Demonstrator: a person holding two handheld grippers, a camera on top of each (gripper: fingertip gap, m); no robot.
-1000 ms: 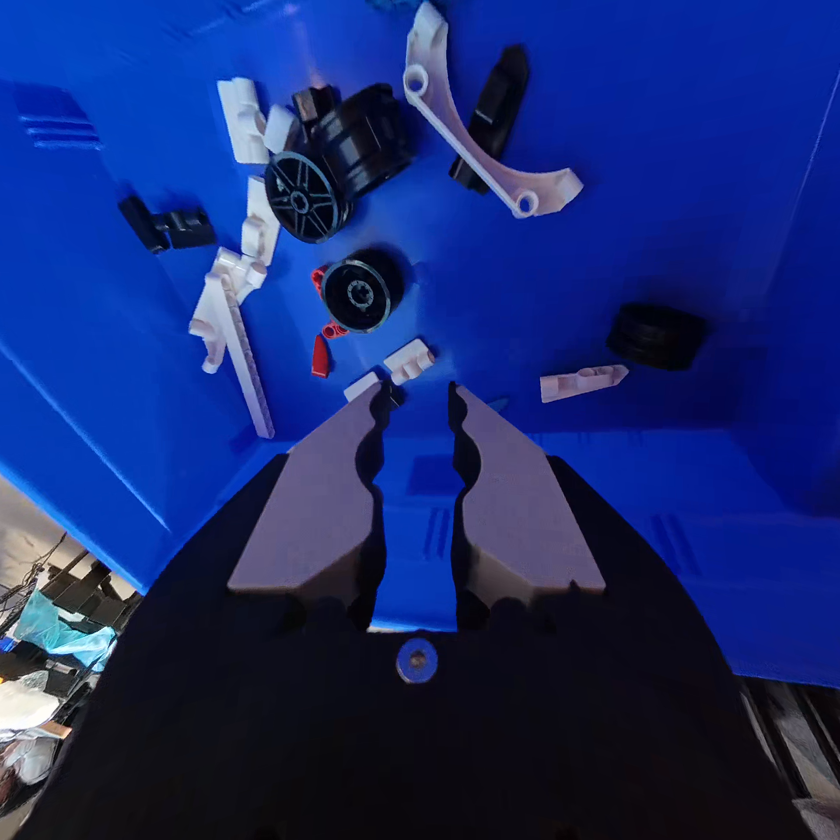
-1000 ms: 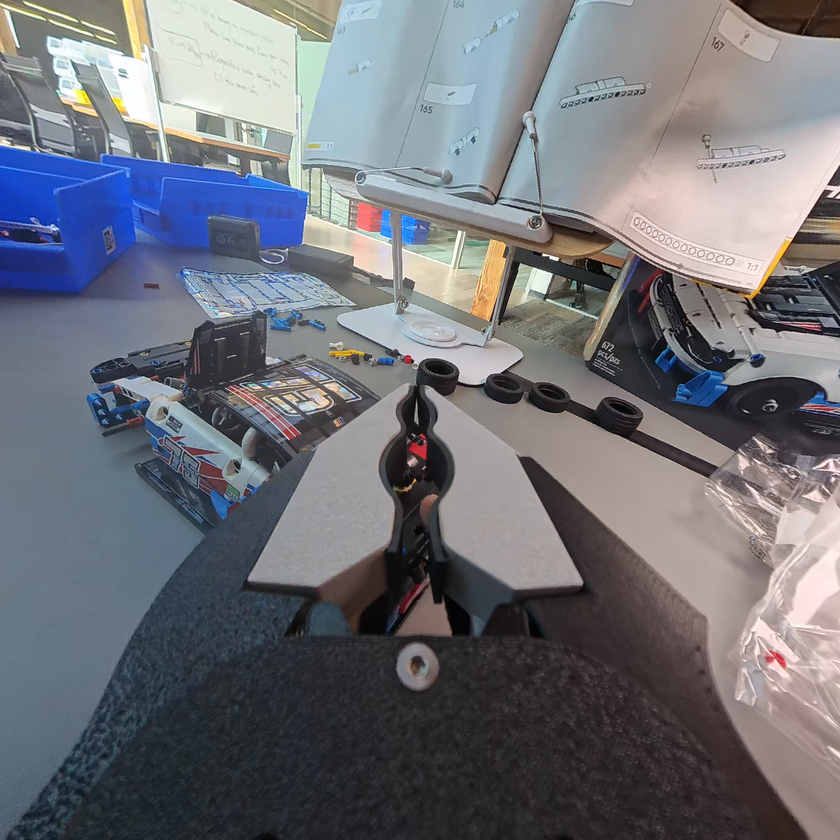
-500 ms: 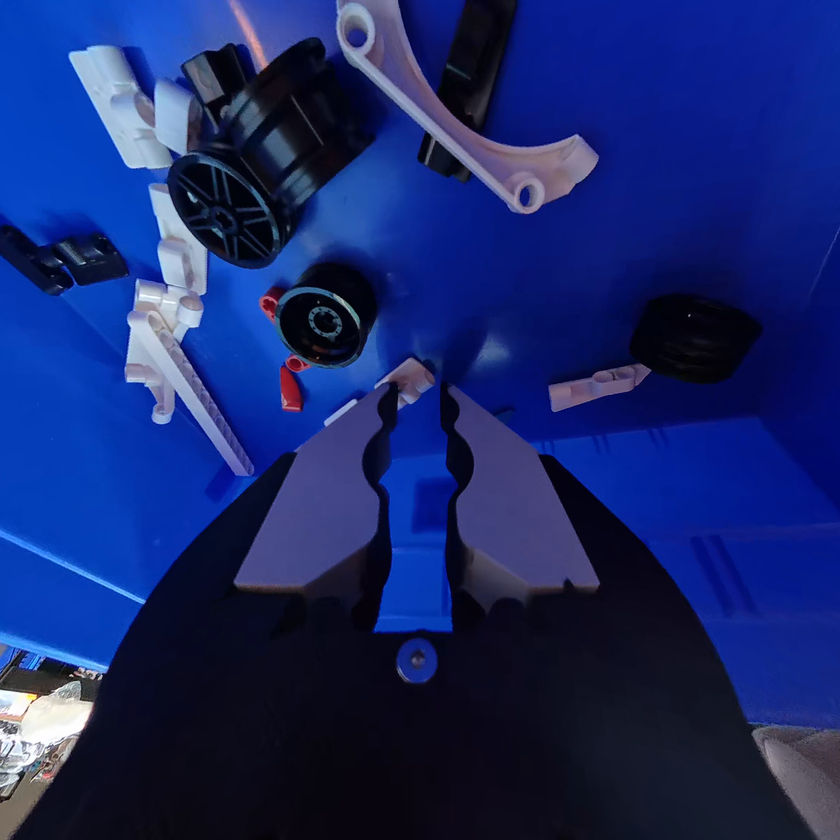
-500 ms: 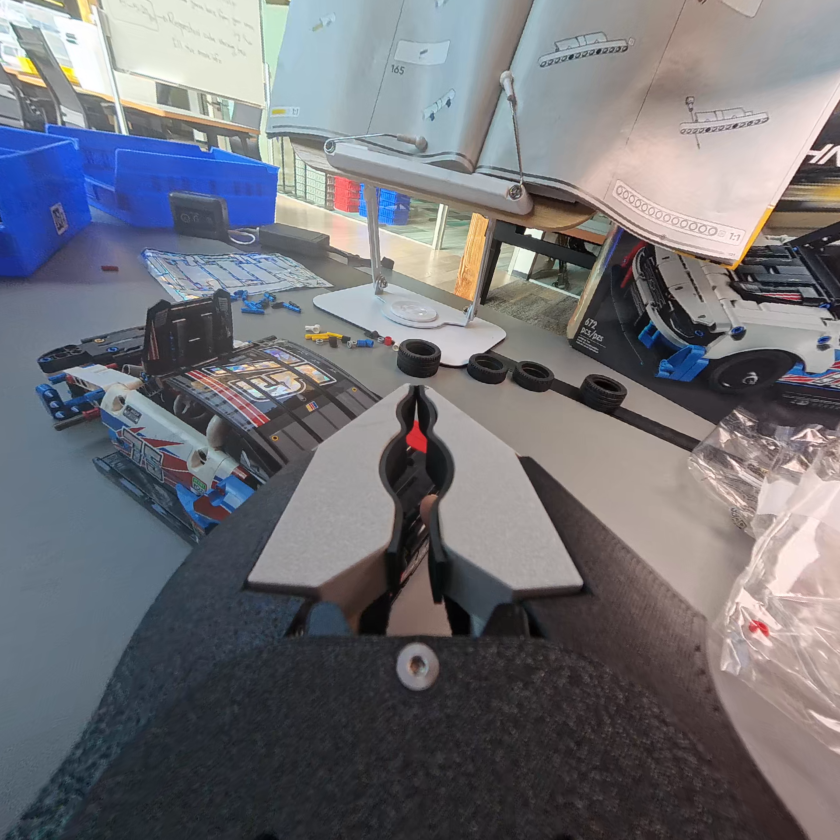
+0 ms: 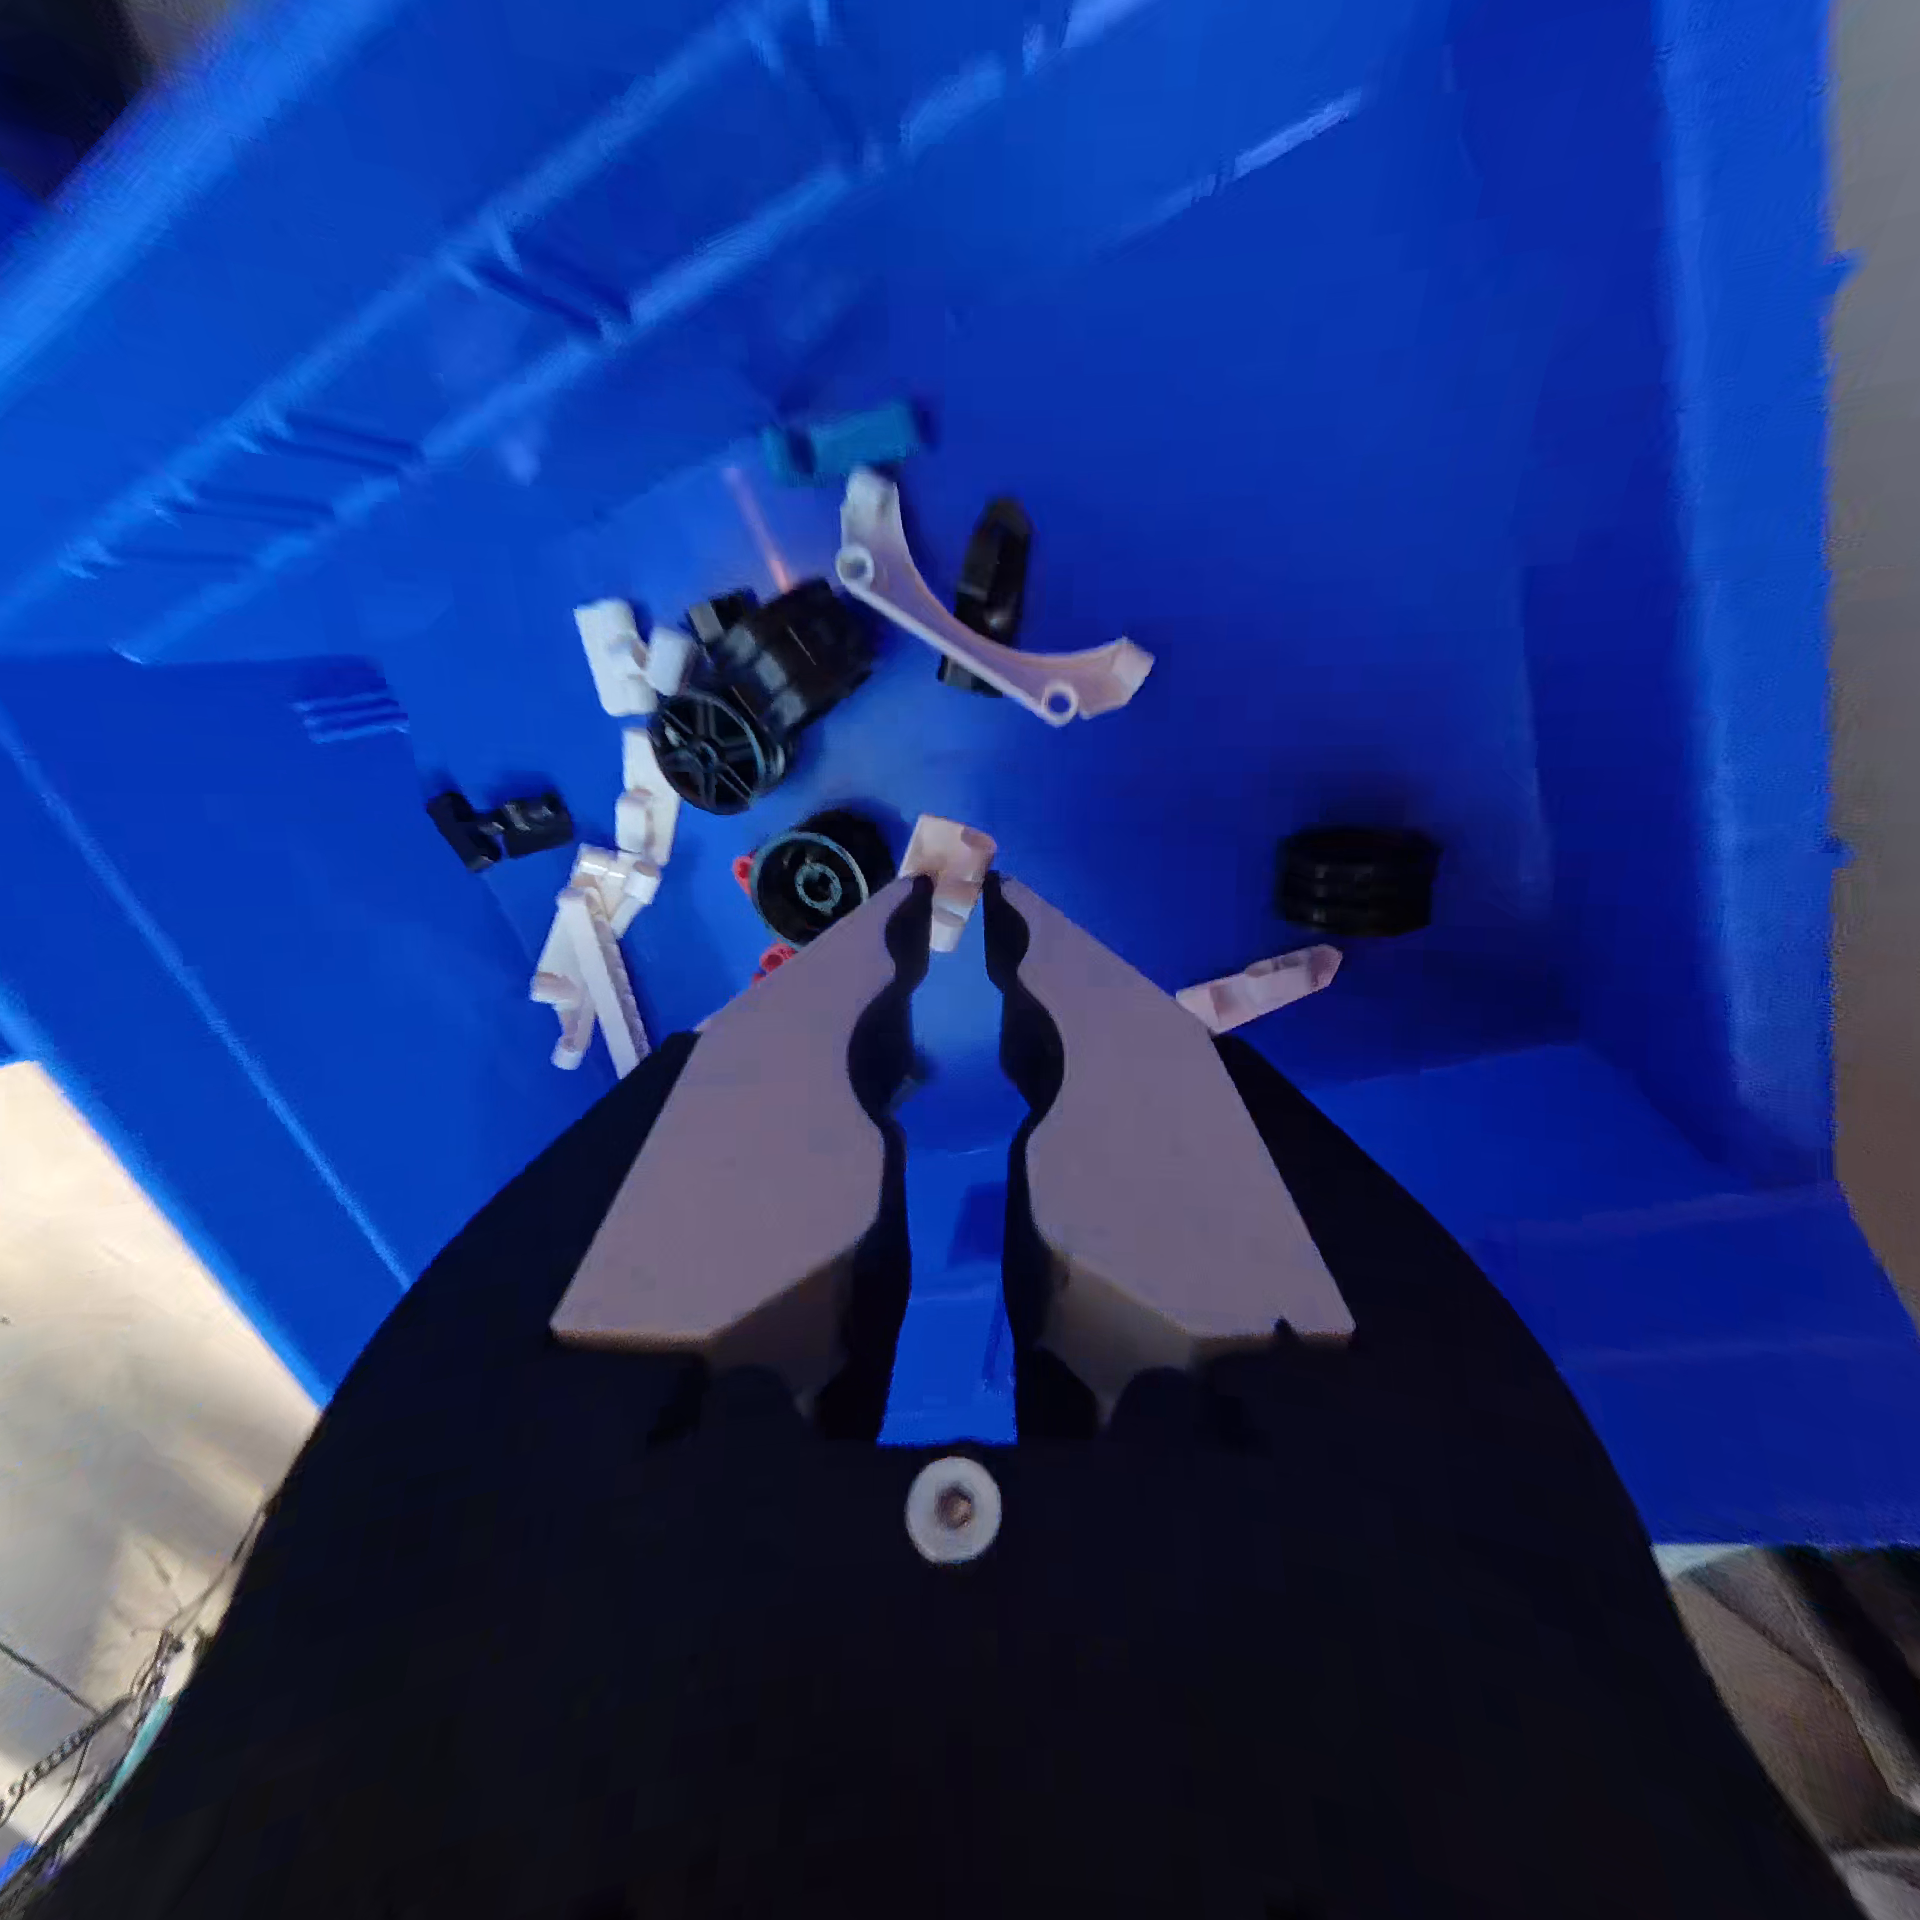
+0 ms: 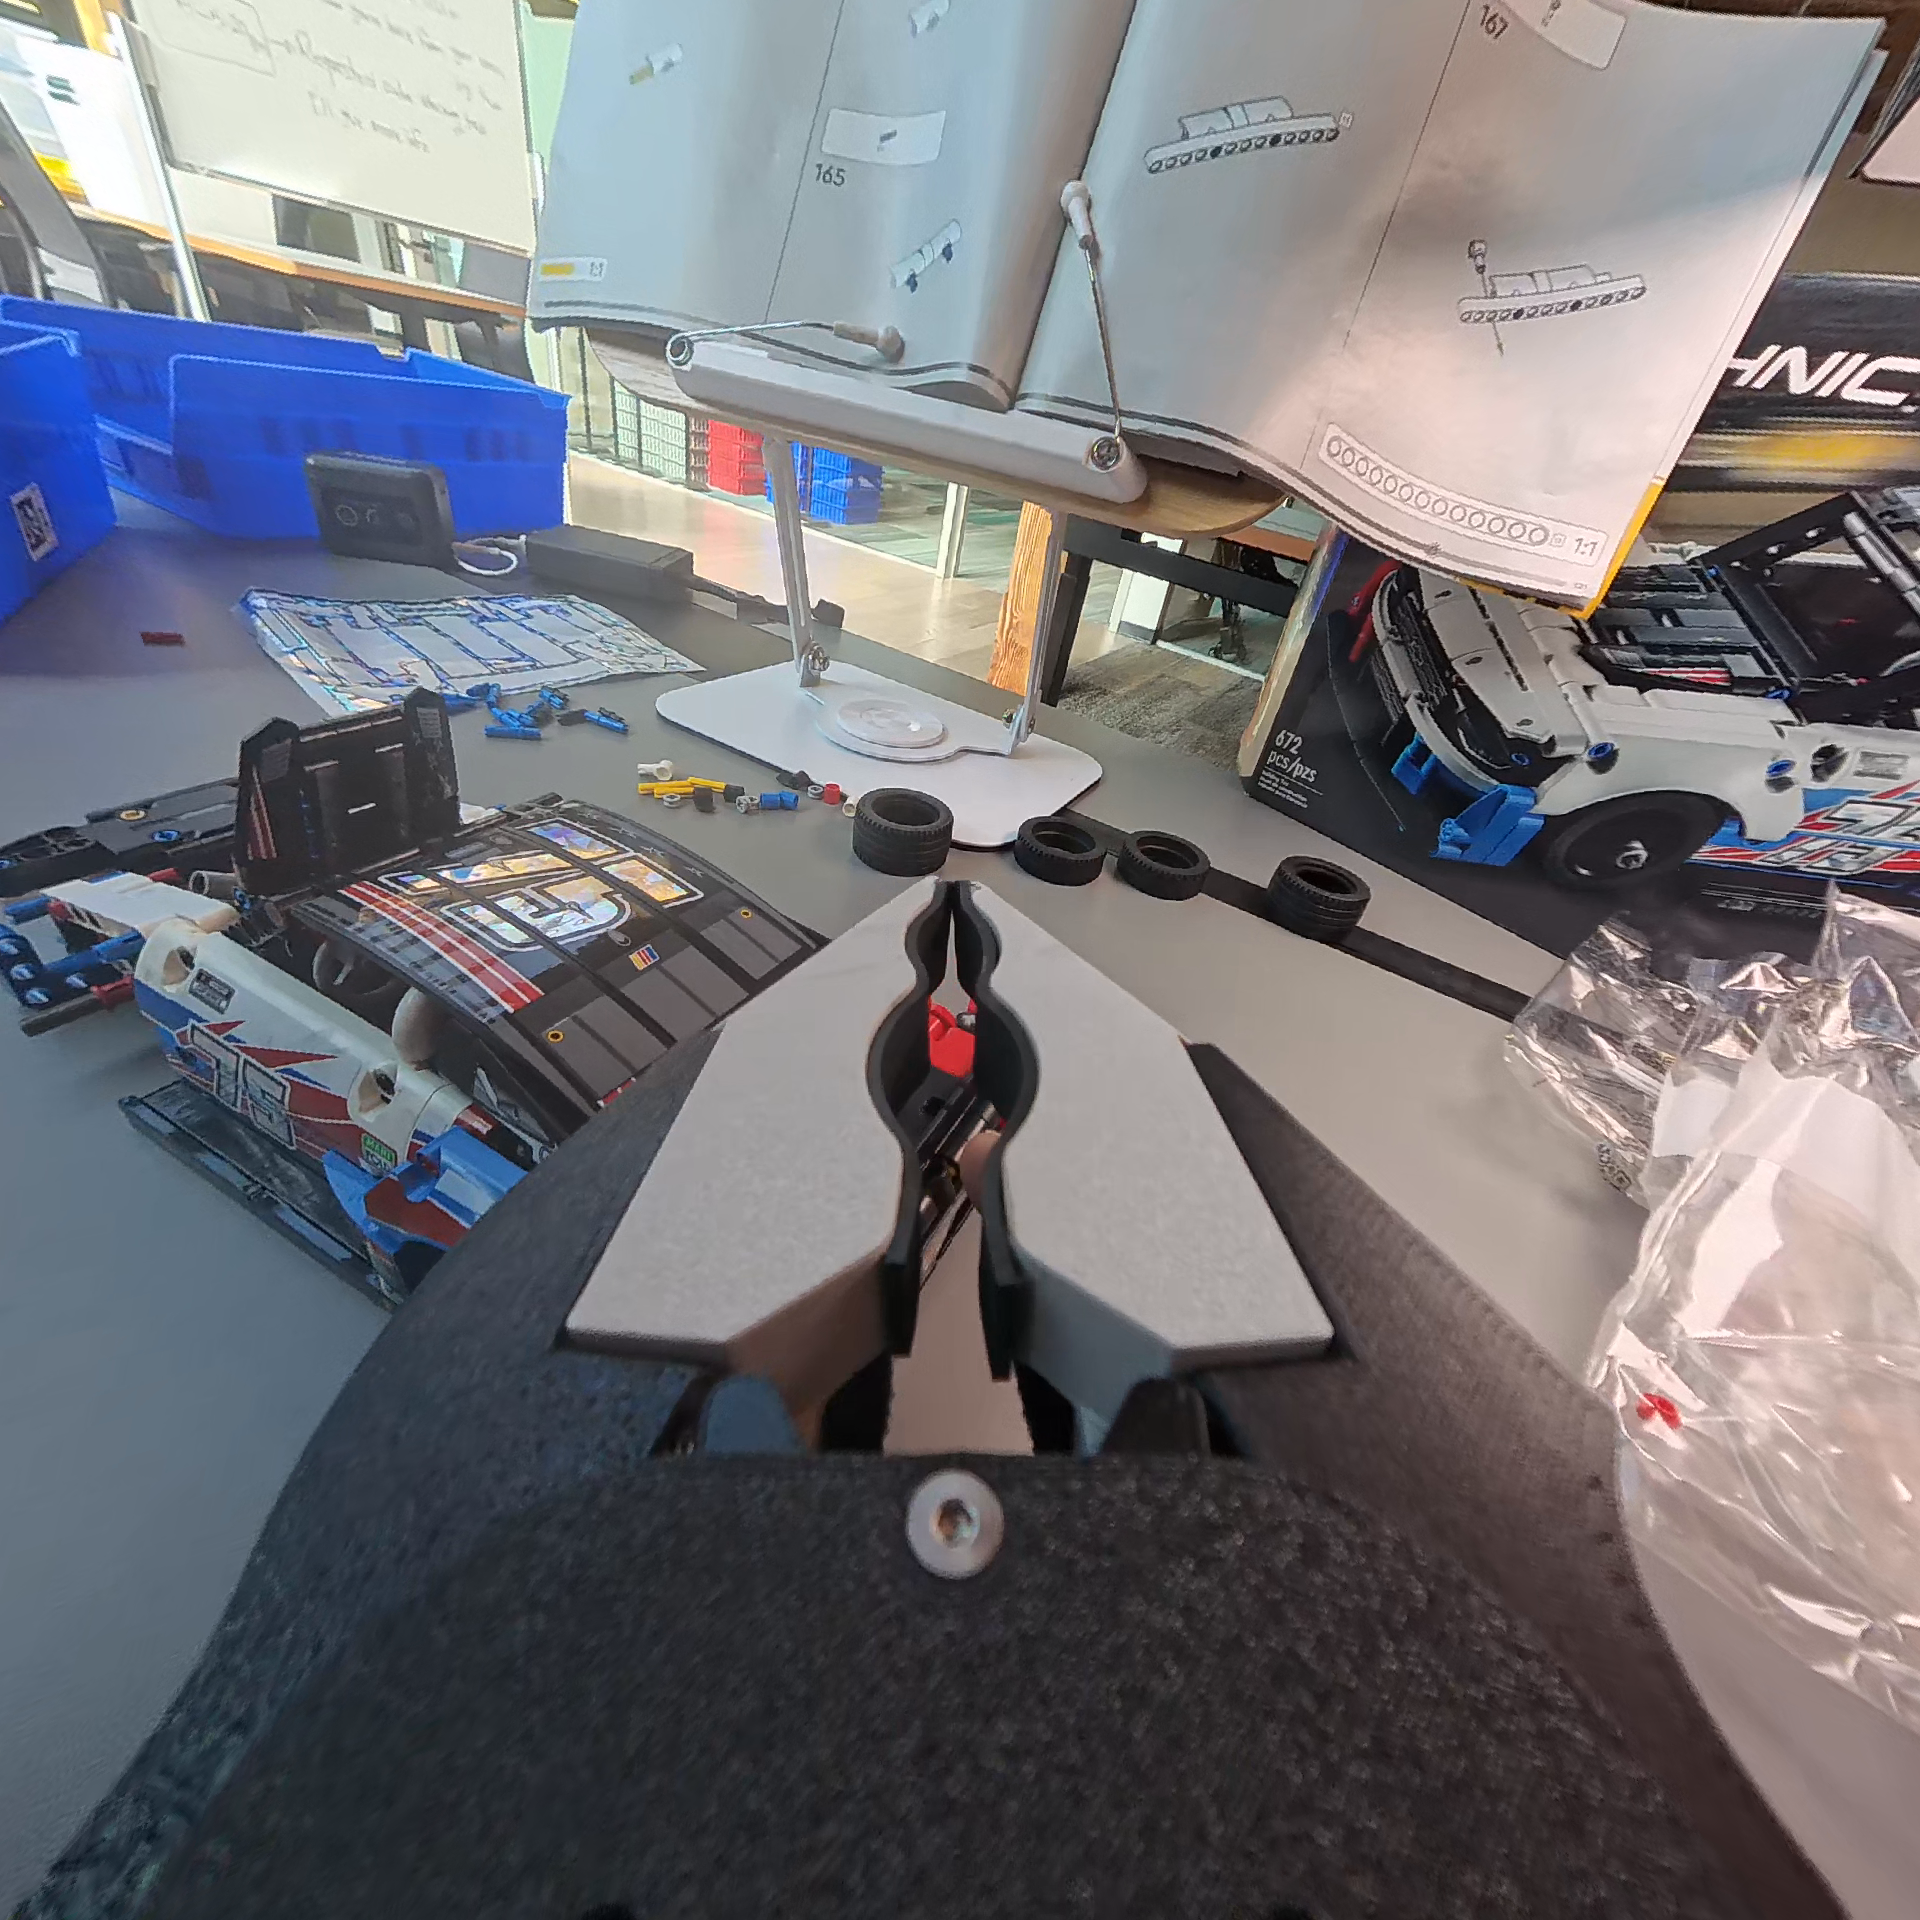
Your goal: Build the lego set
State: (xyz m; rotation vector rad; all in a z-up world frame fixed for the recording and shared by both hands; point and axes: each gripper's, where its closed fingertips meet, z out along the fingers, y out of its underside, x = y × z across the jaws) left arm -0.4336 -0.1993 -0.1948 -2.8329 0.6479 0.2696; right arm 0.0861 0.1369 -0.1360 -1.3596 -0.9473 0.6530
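Left wrist view: left tool pinching small white piece above blue bin.

Handwritten lines covered the whiteboard at the far left, too faint to make out. The open instruction booklet on its stand carried printed step numbers, part diagrams and a scale mark along its lower right page. Far right, the set's box bore white brand lettering and a piece count near its left edge. A square code label sat on the blue bin at the left edge. The partly built car wore racing-number decals and small sponsor stickers, and the sticker sheet lay beyond it.
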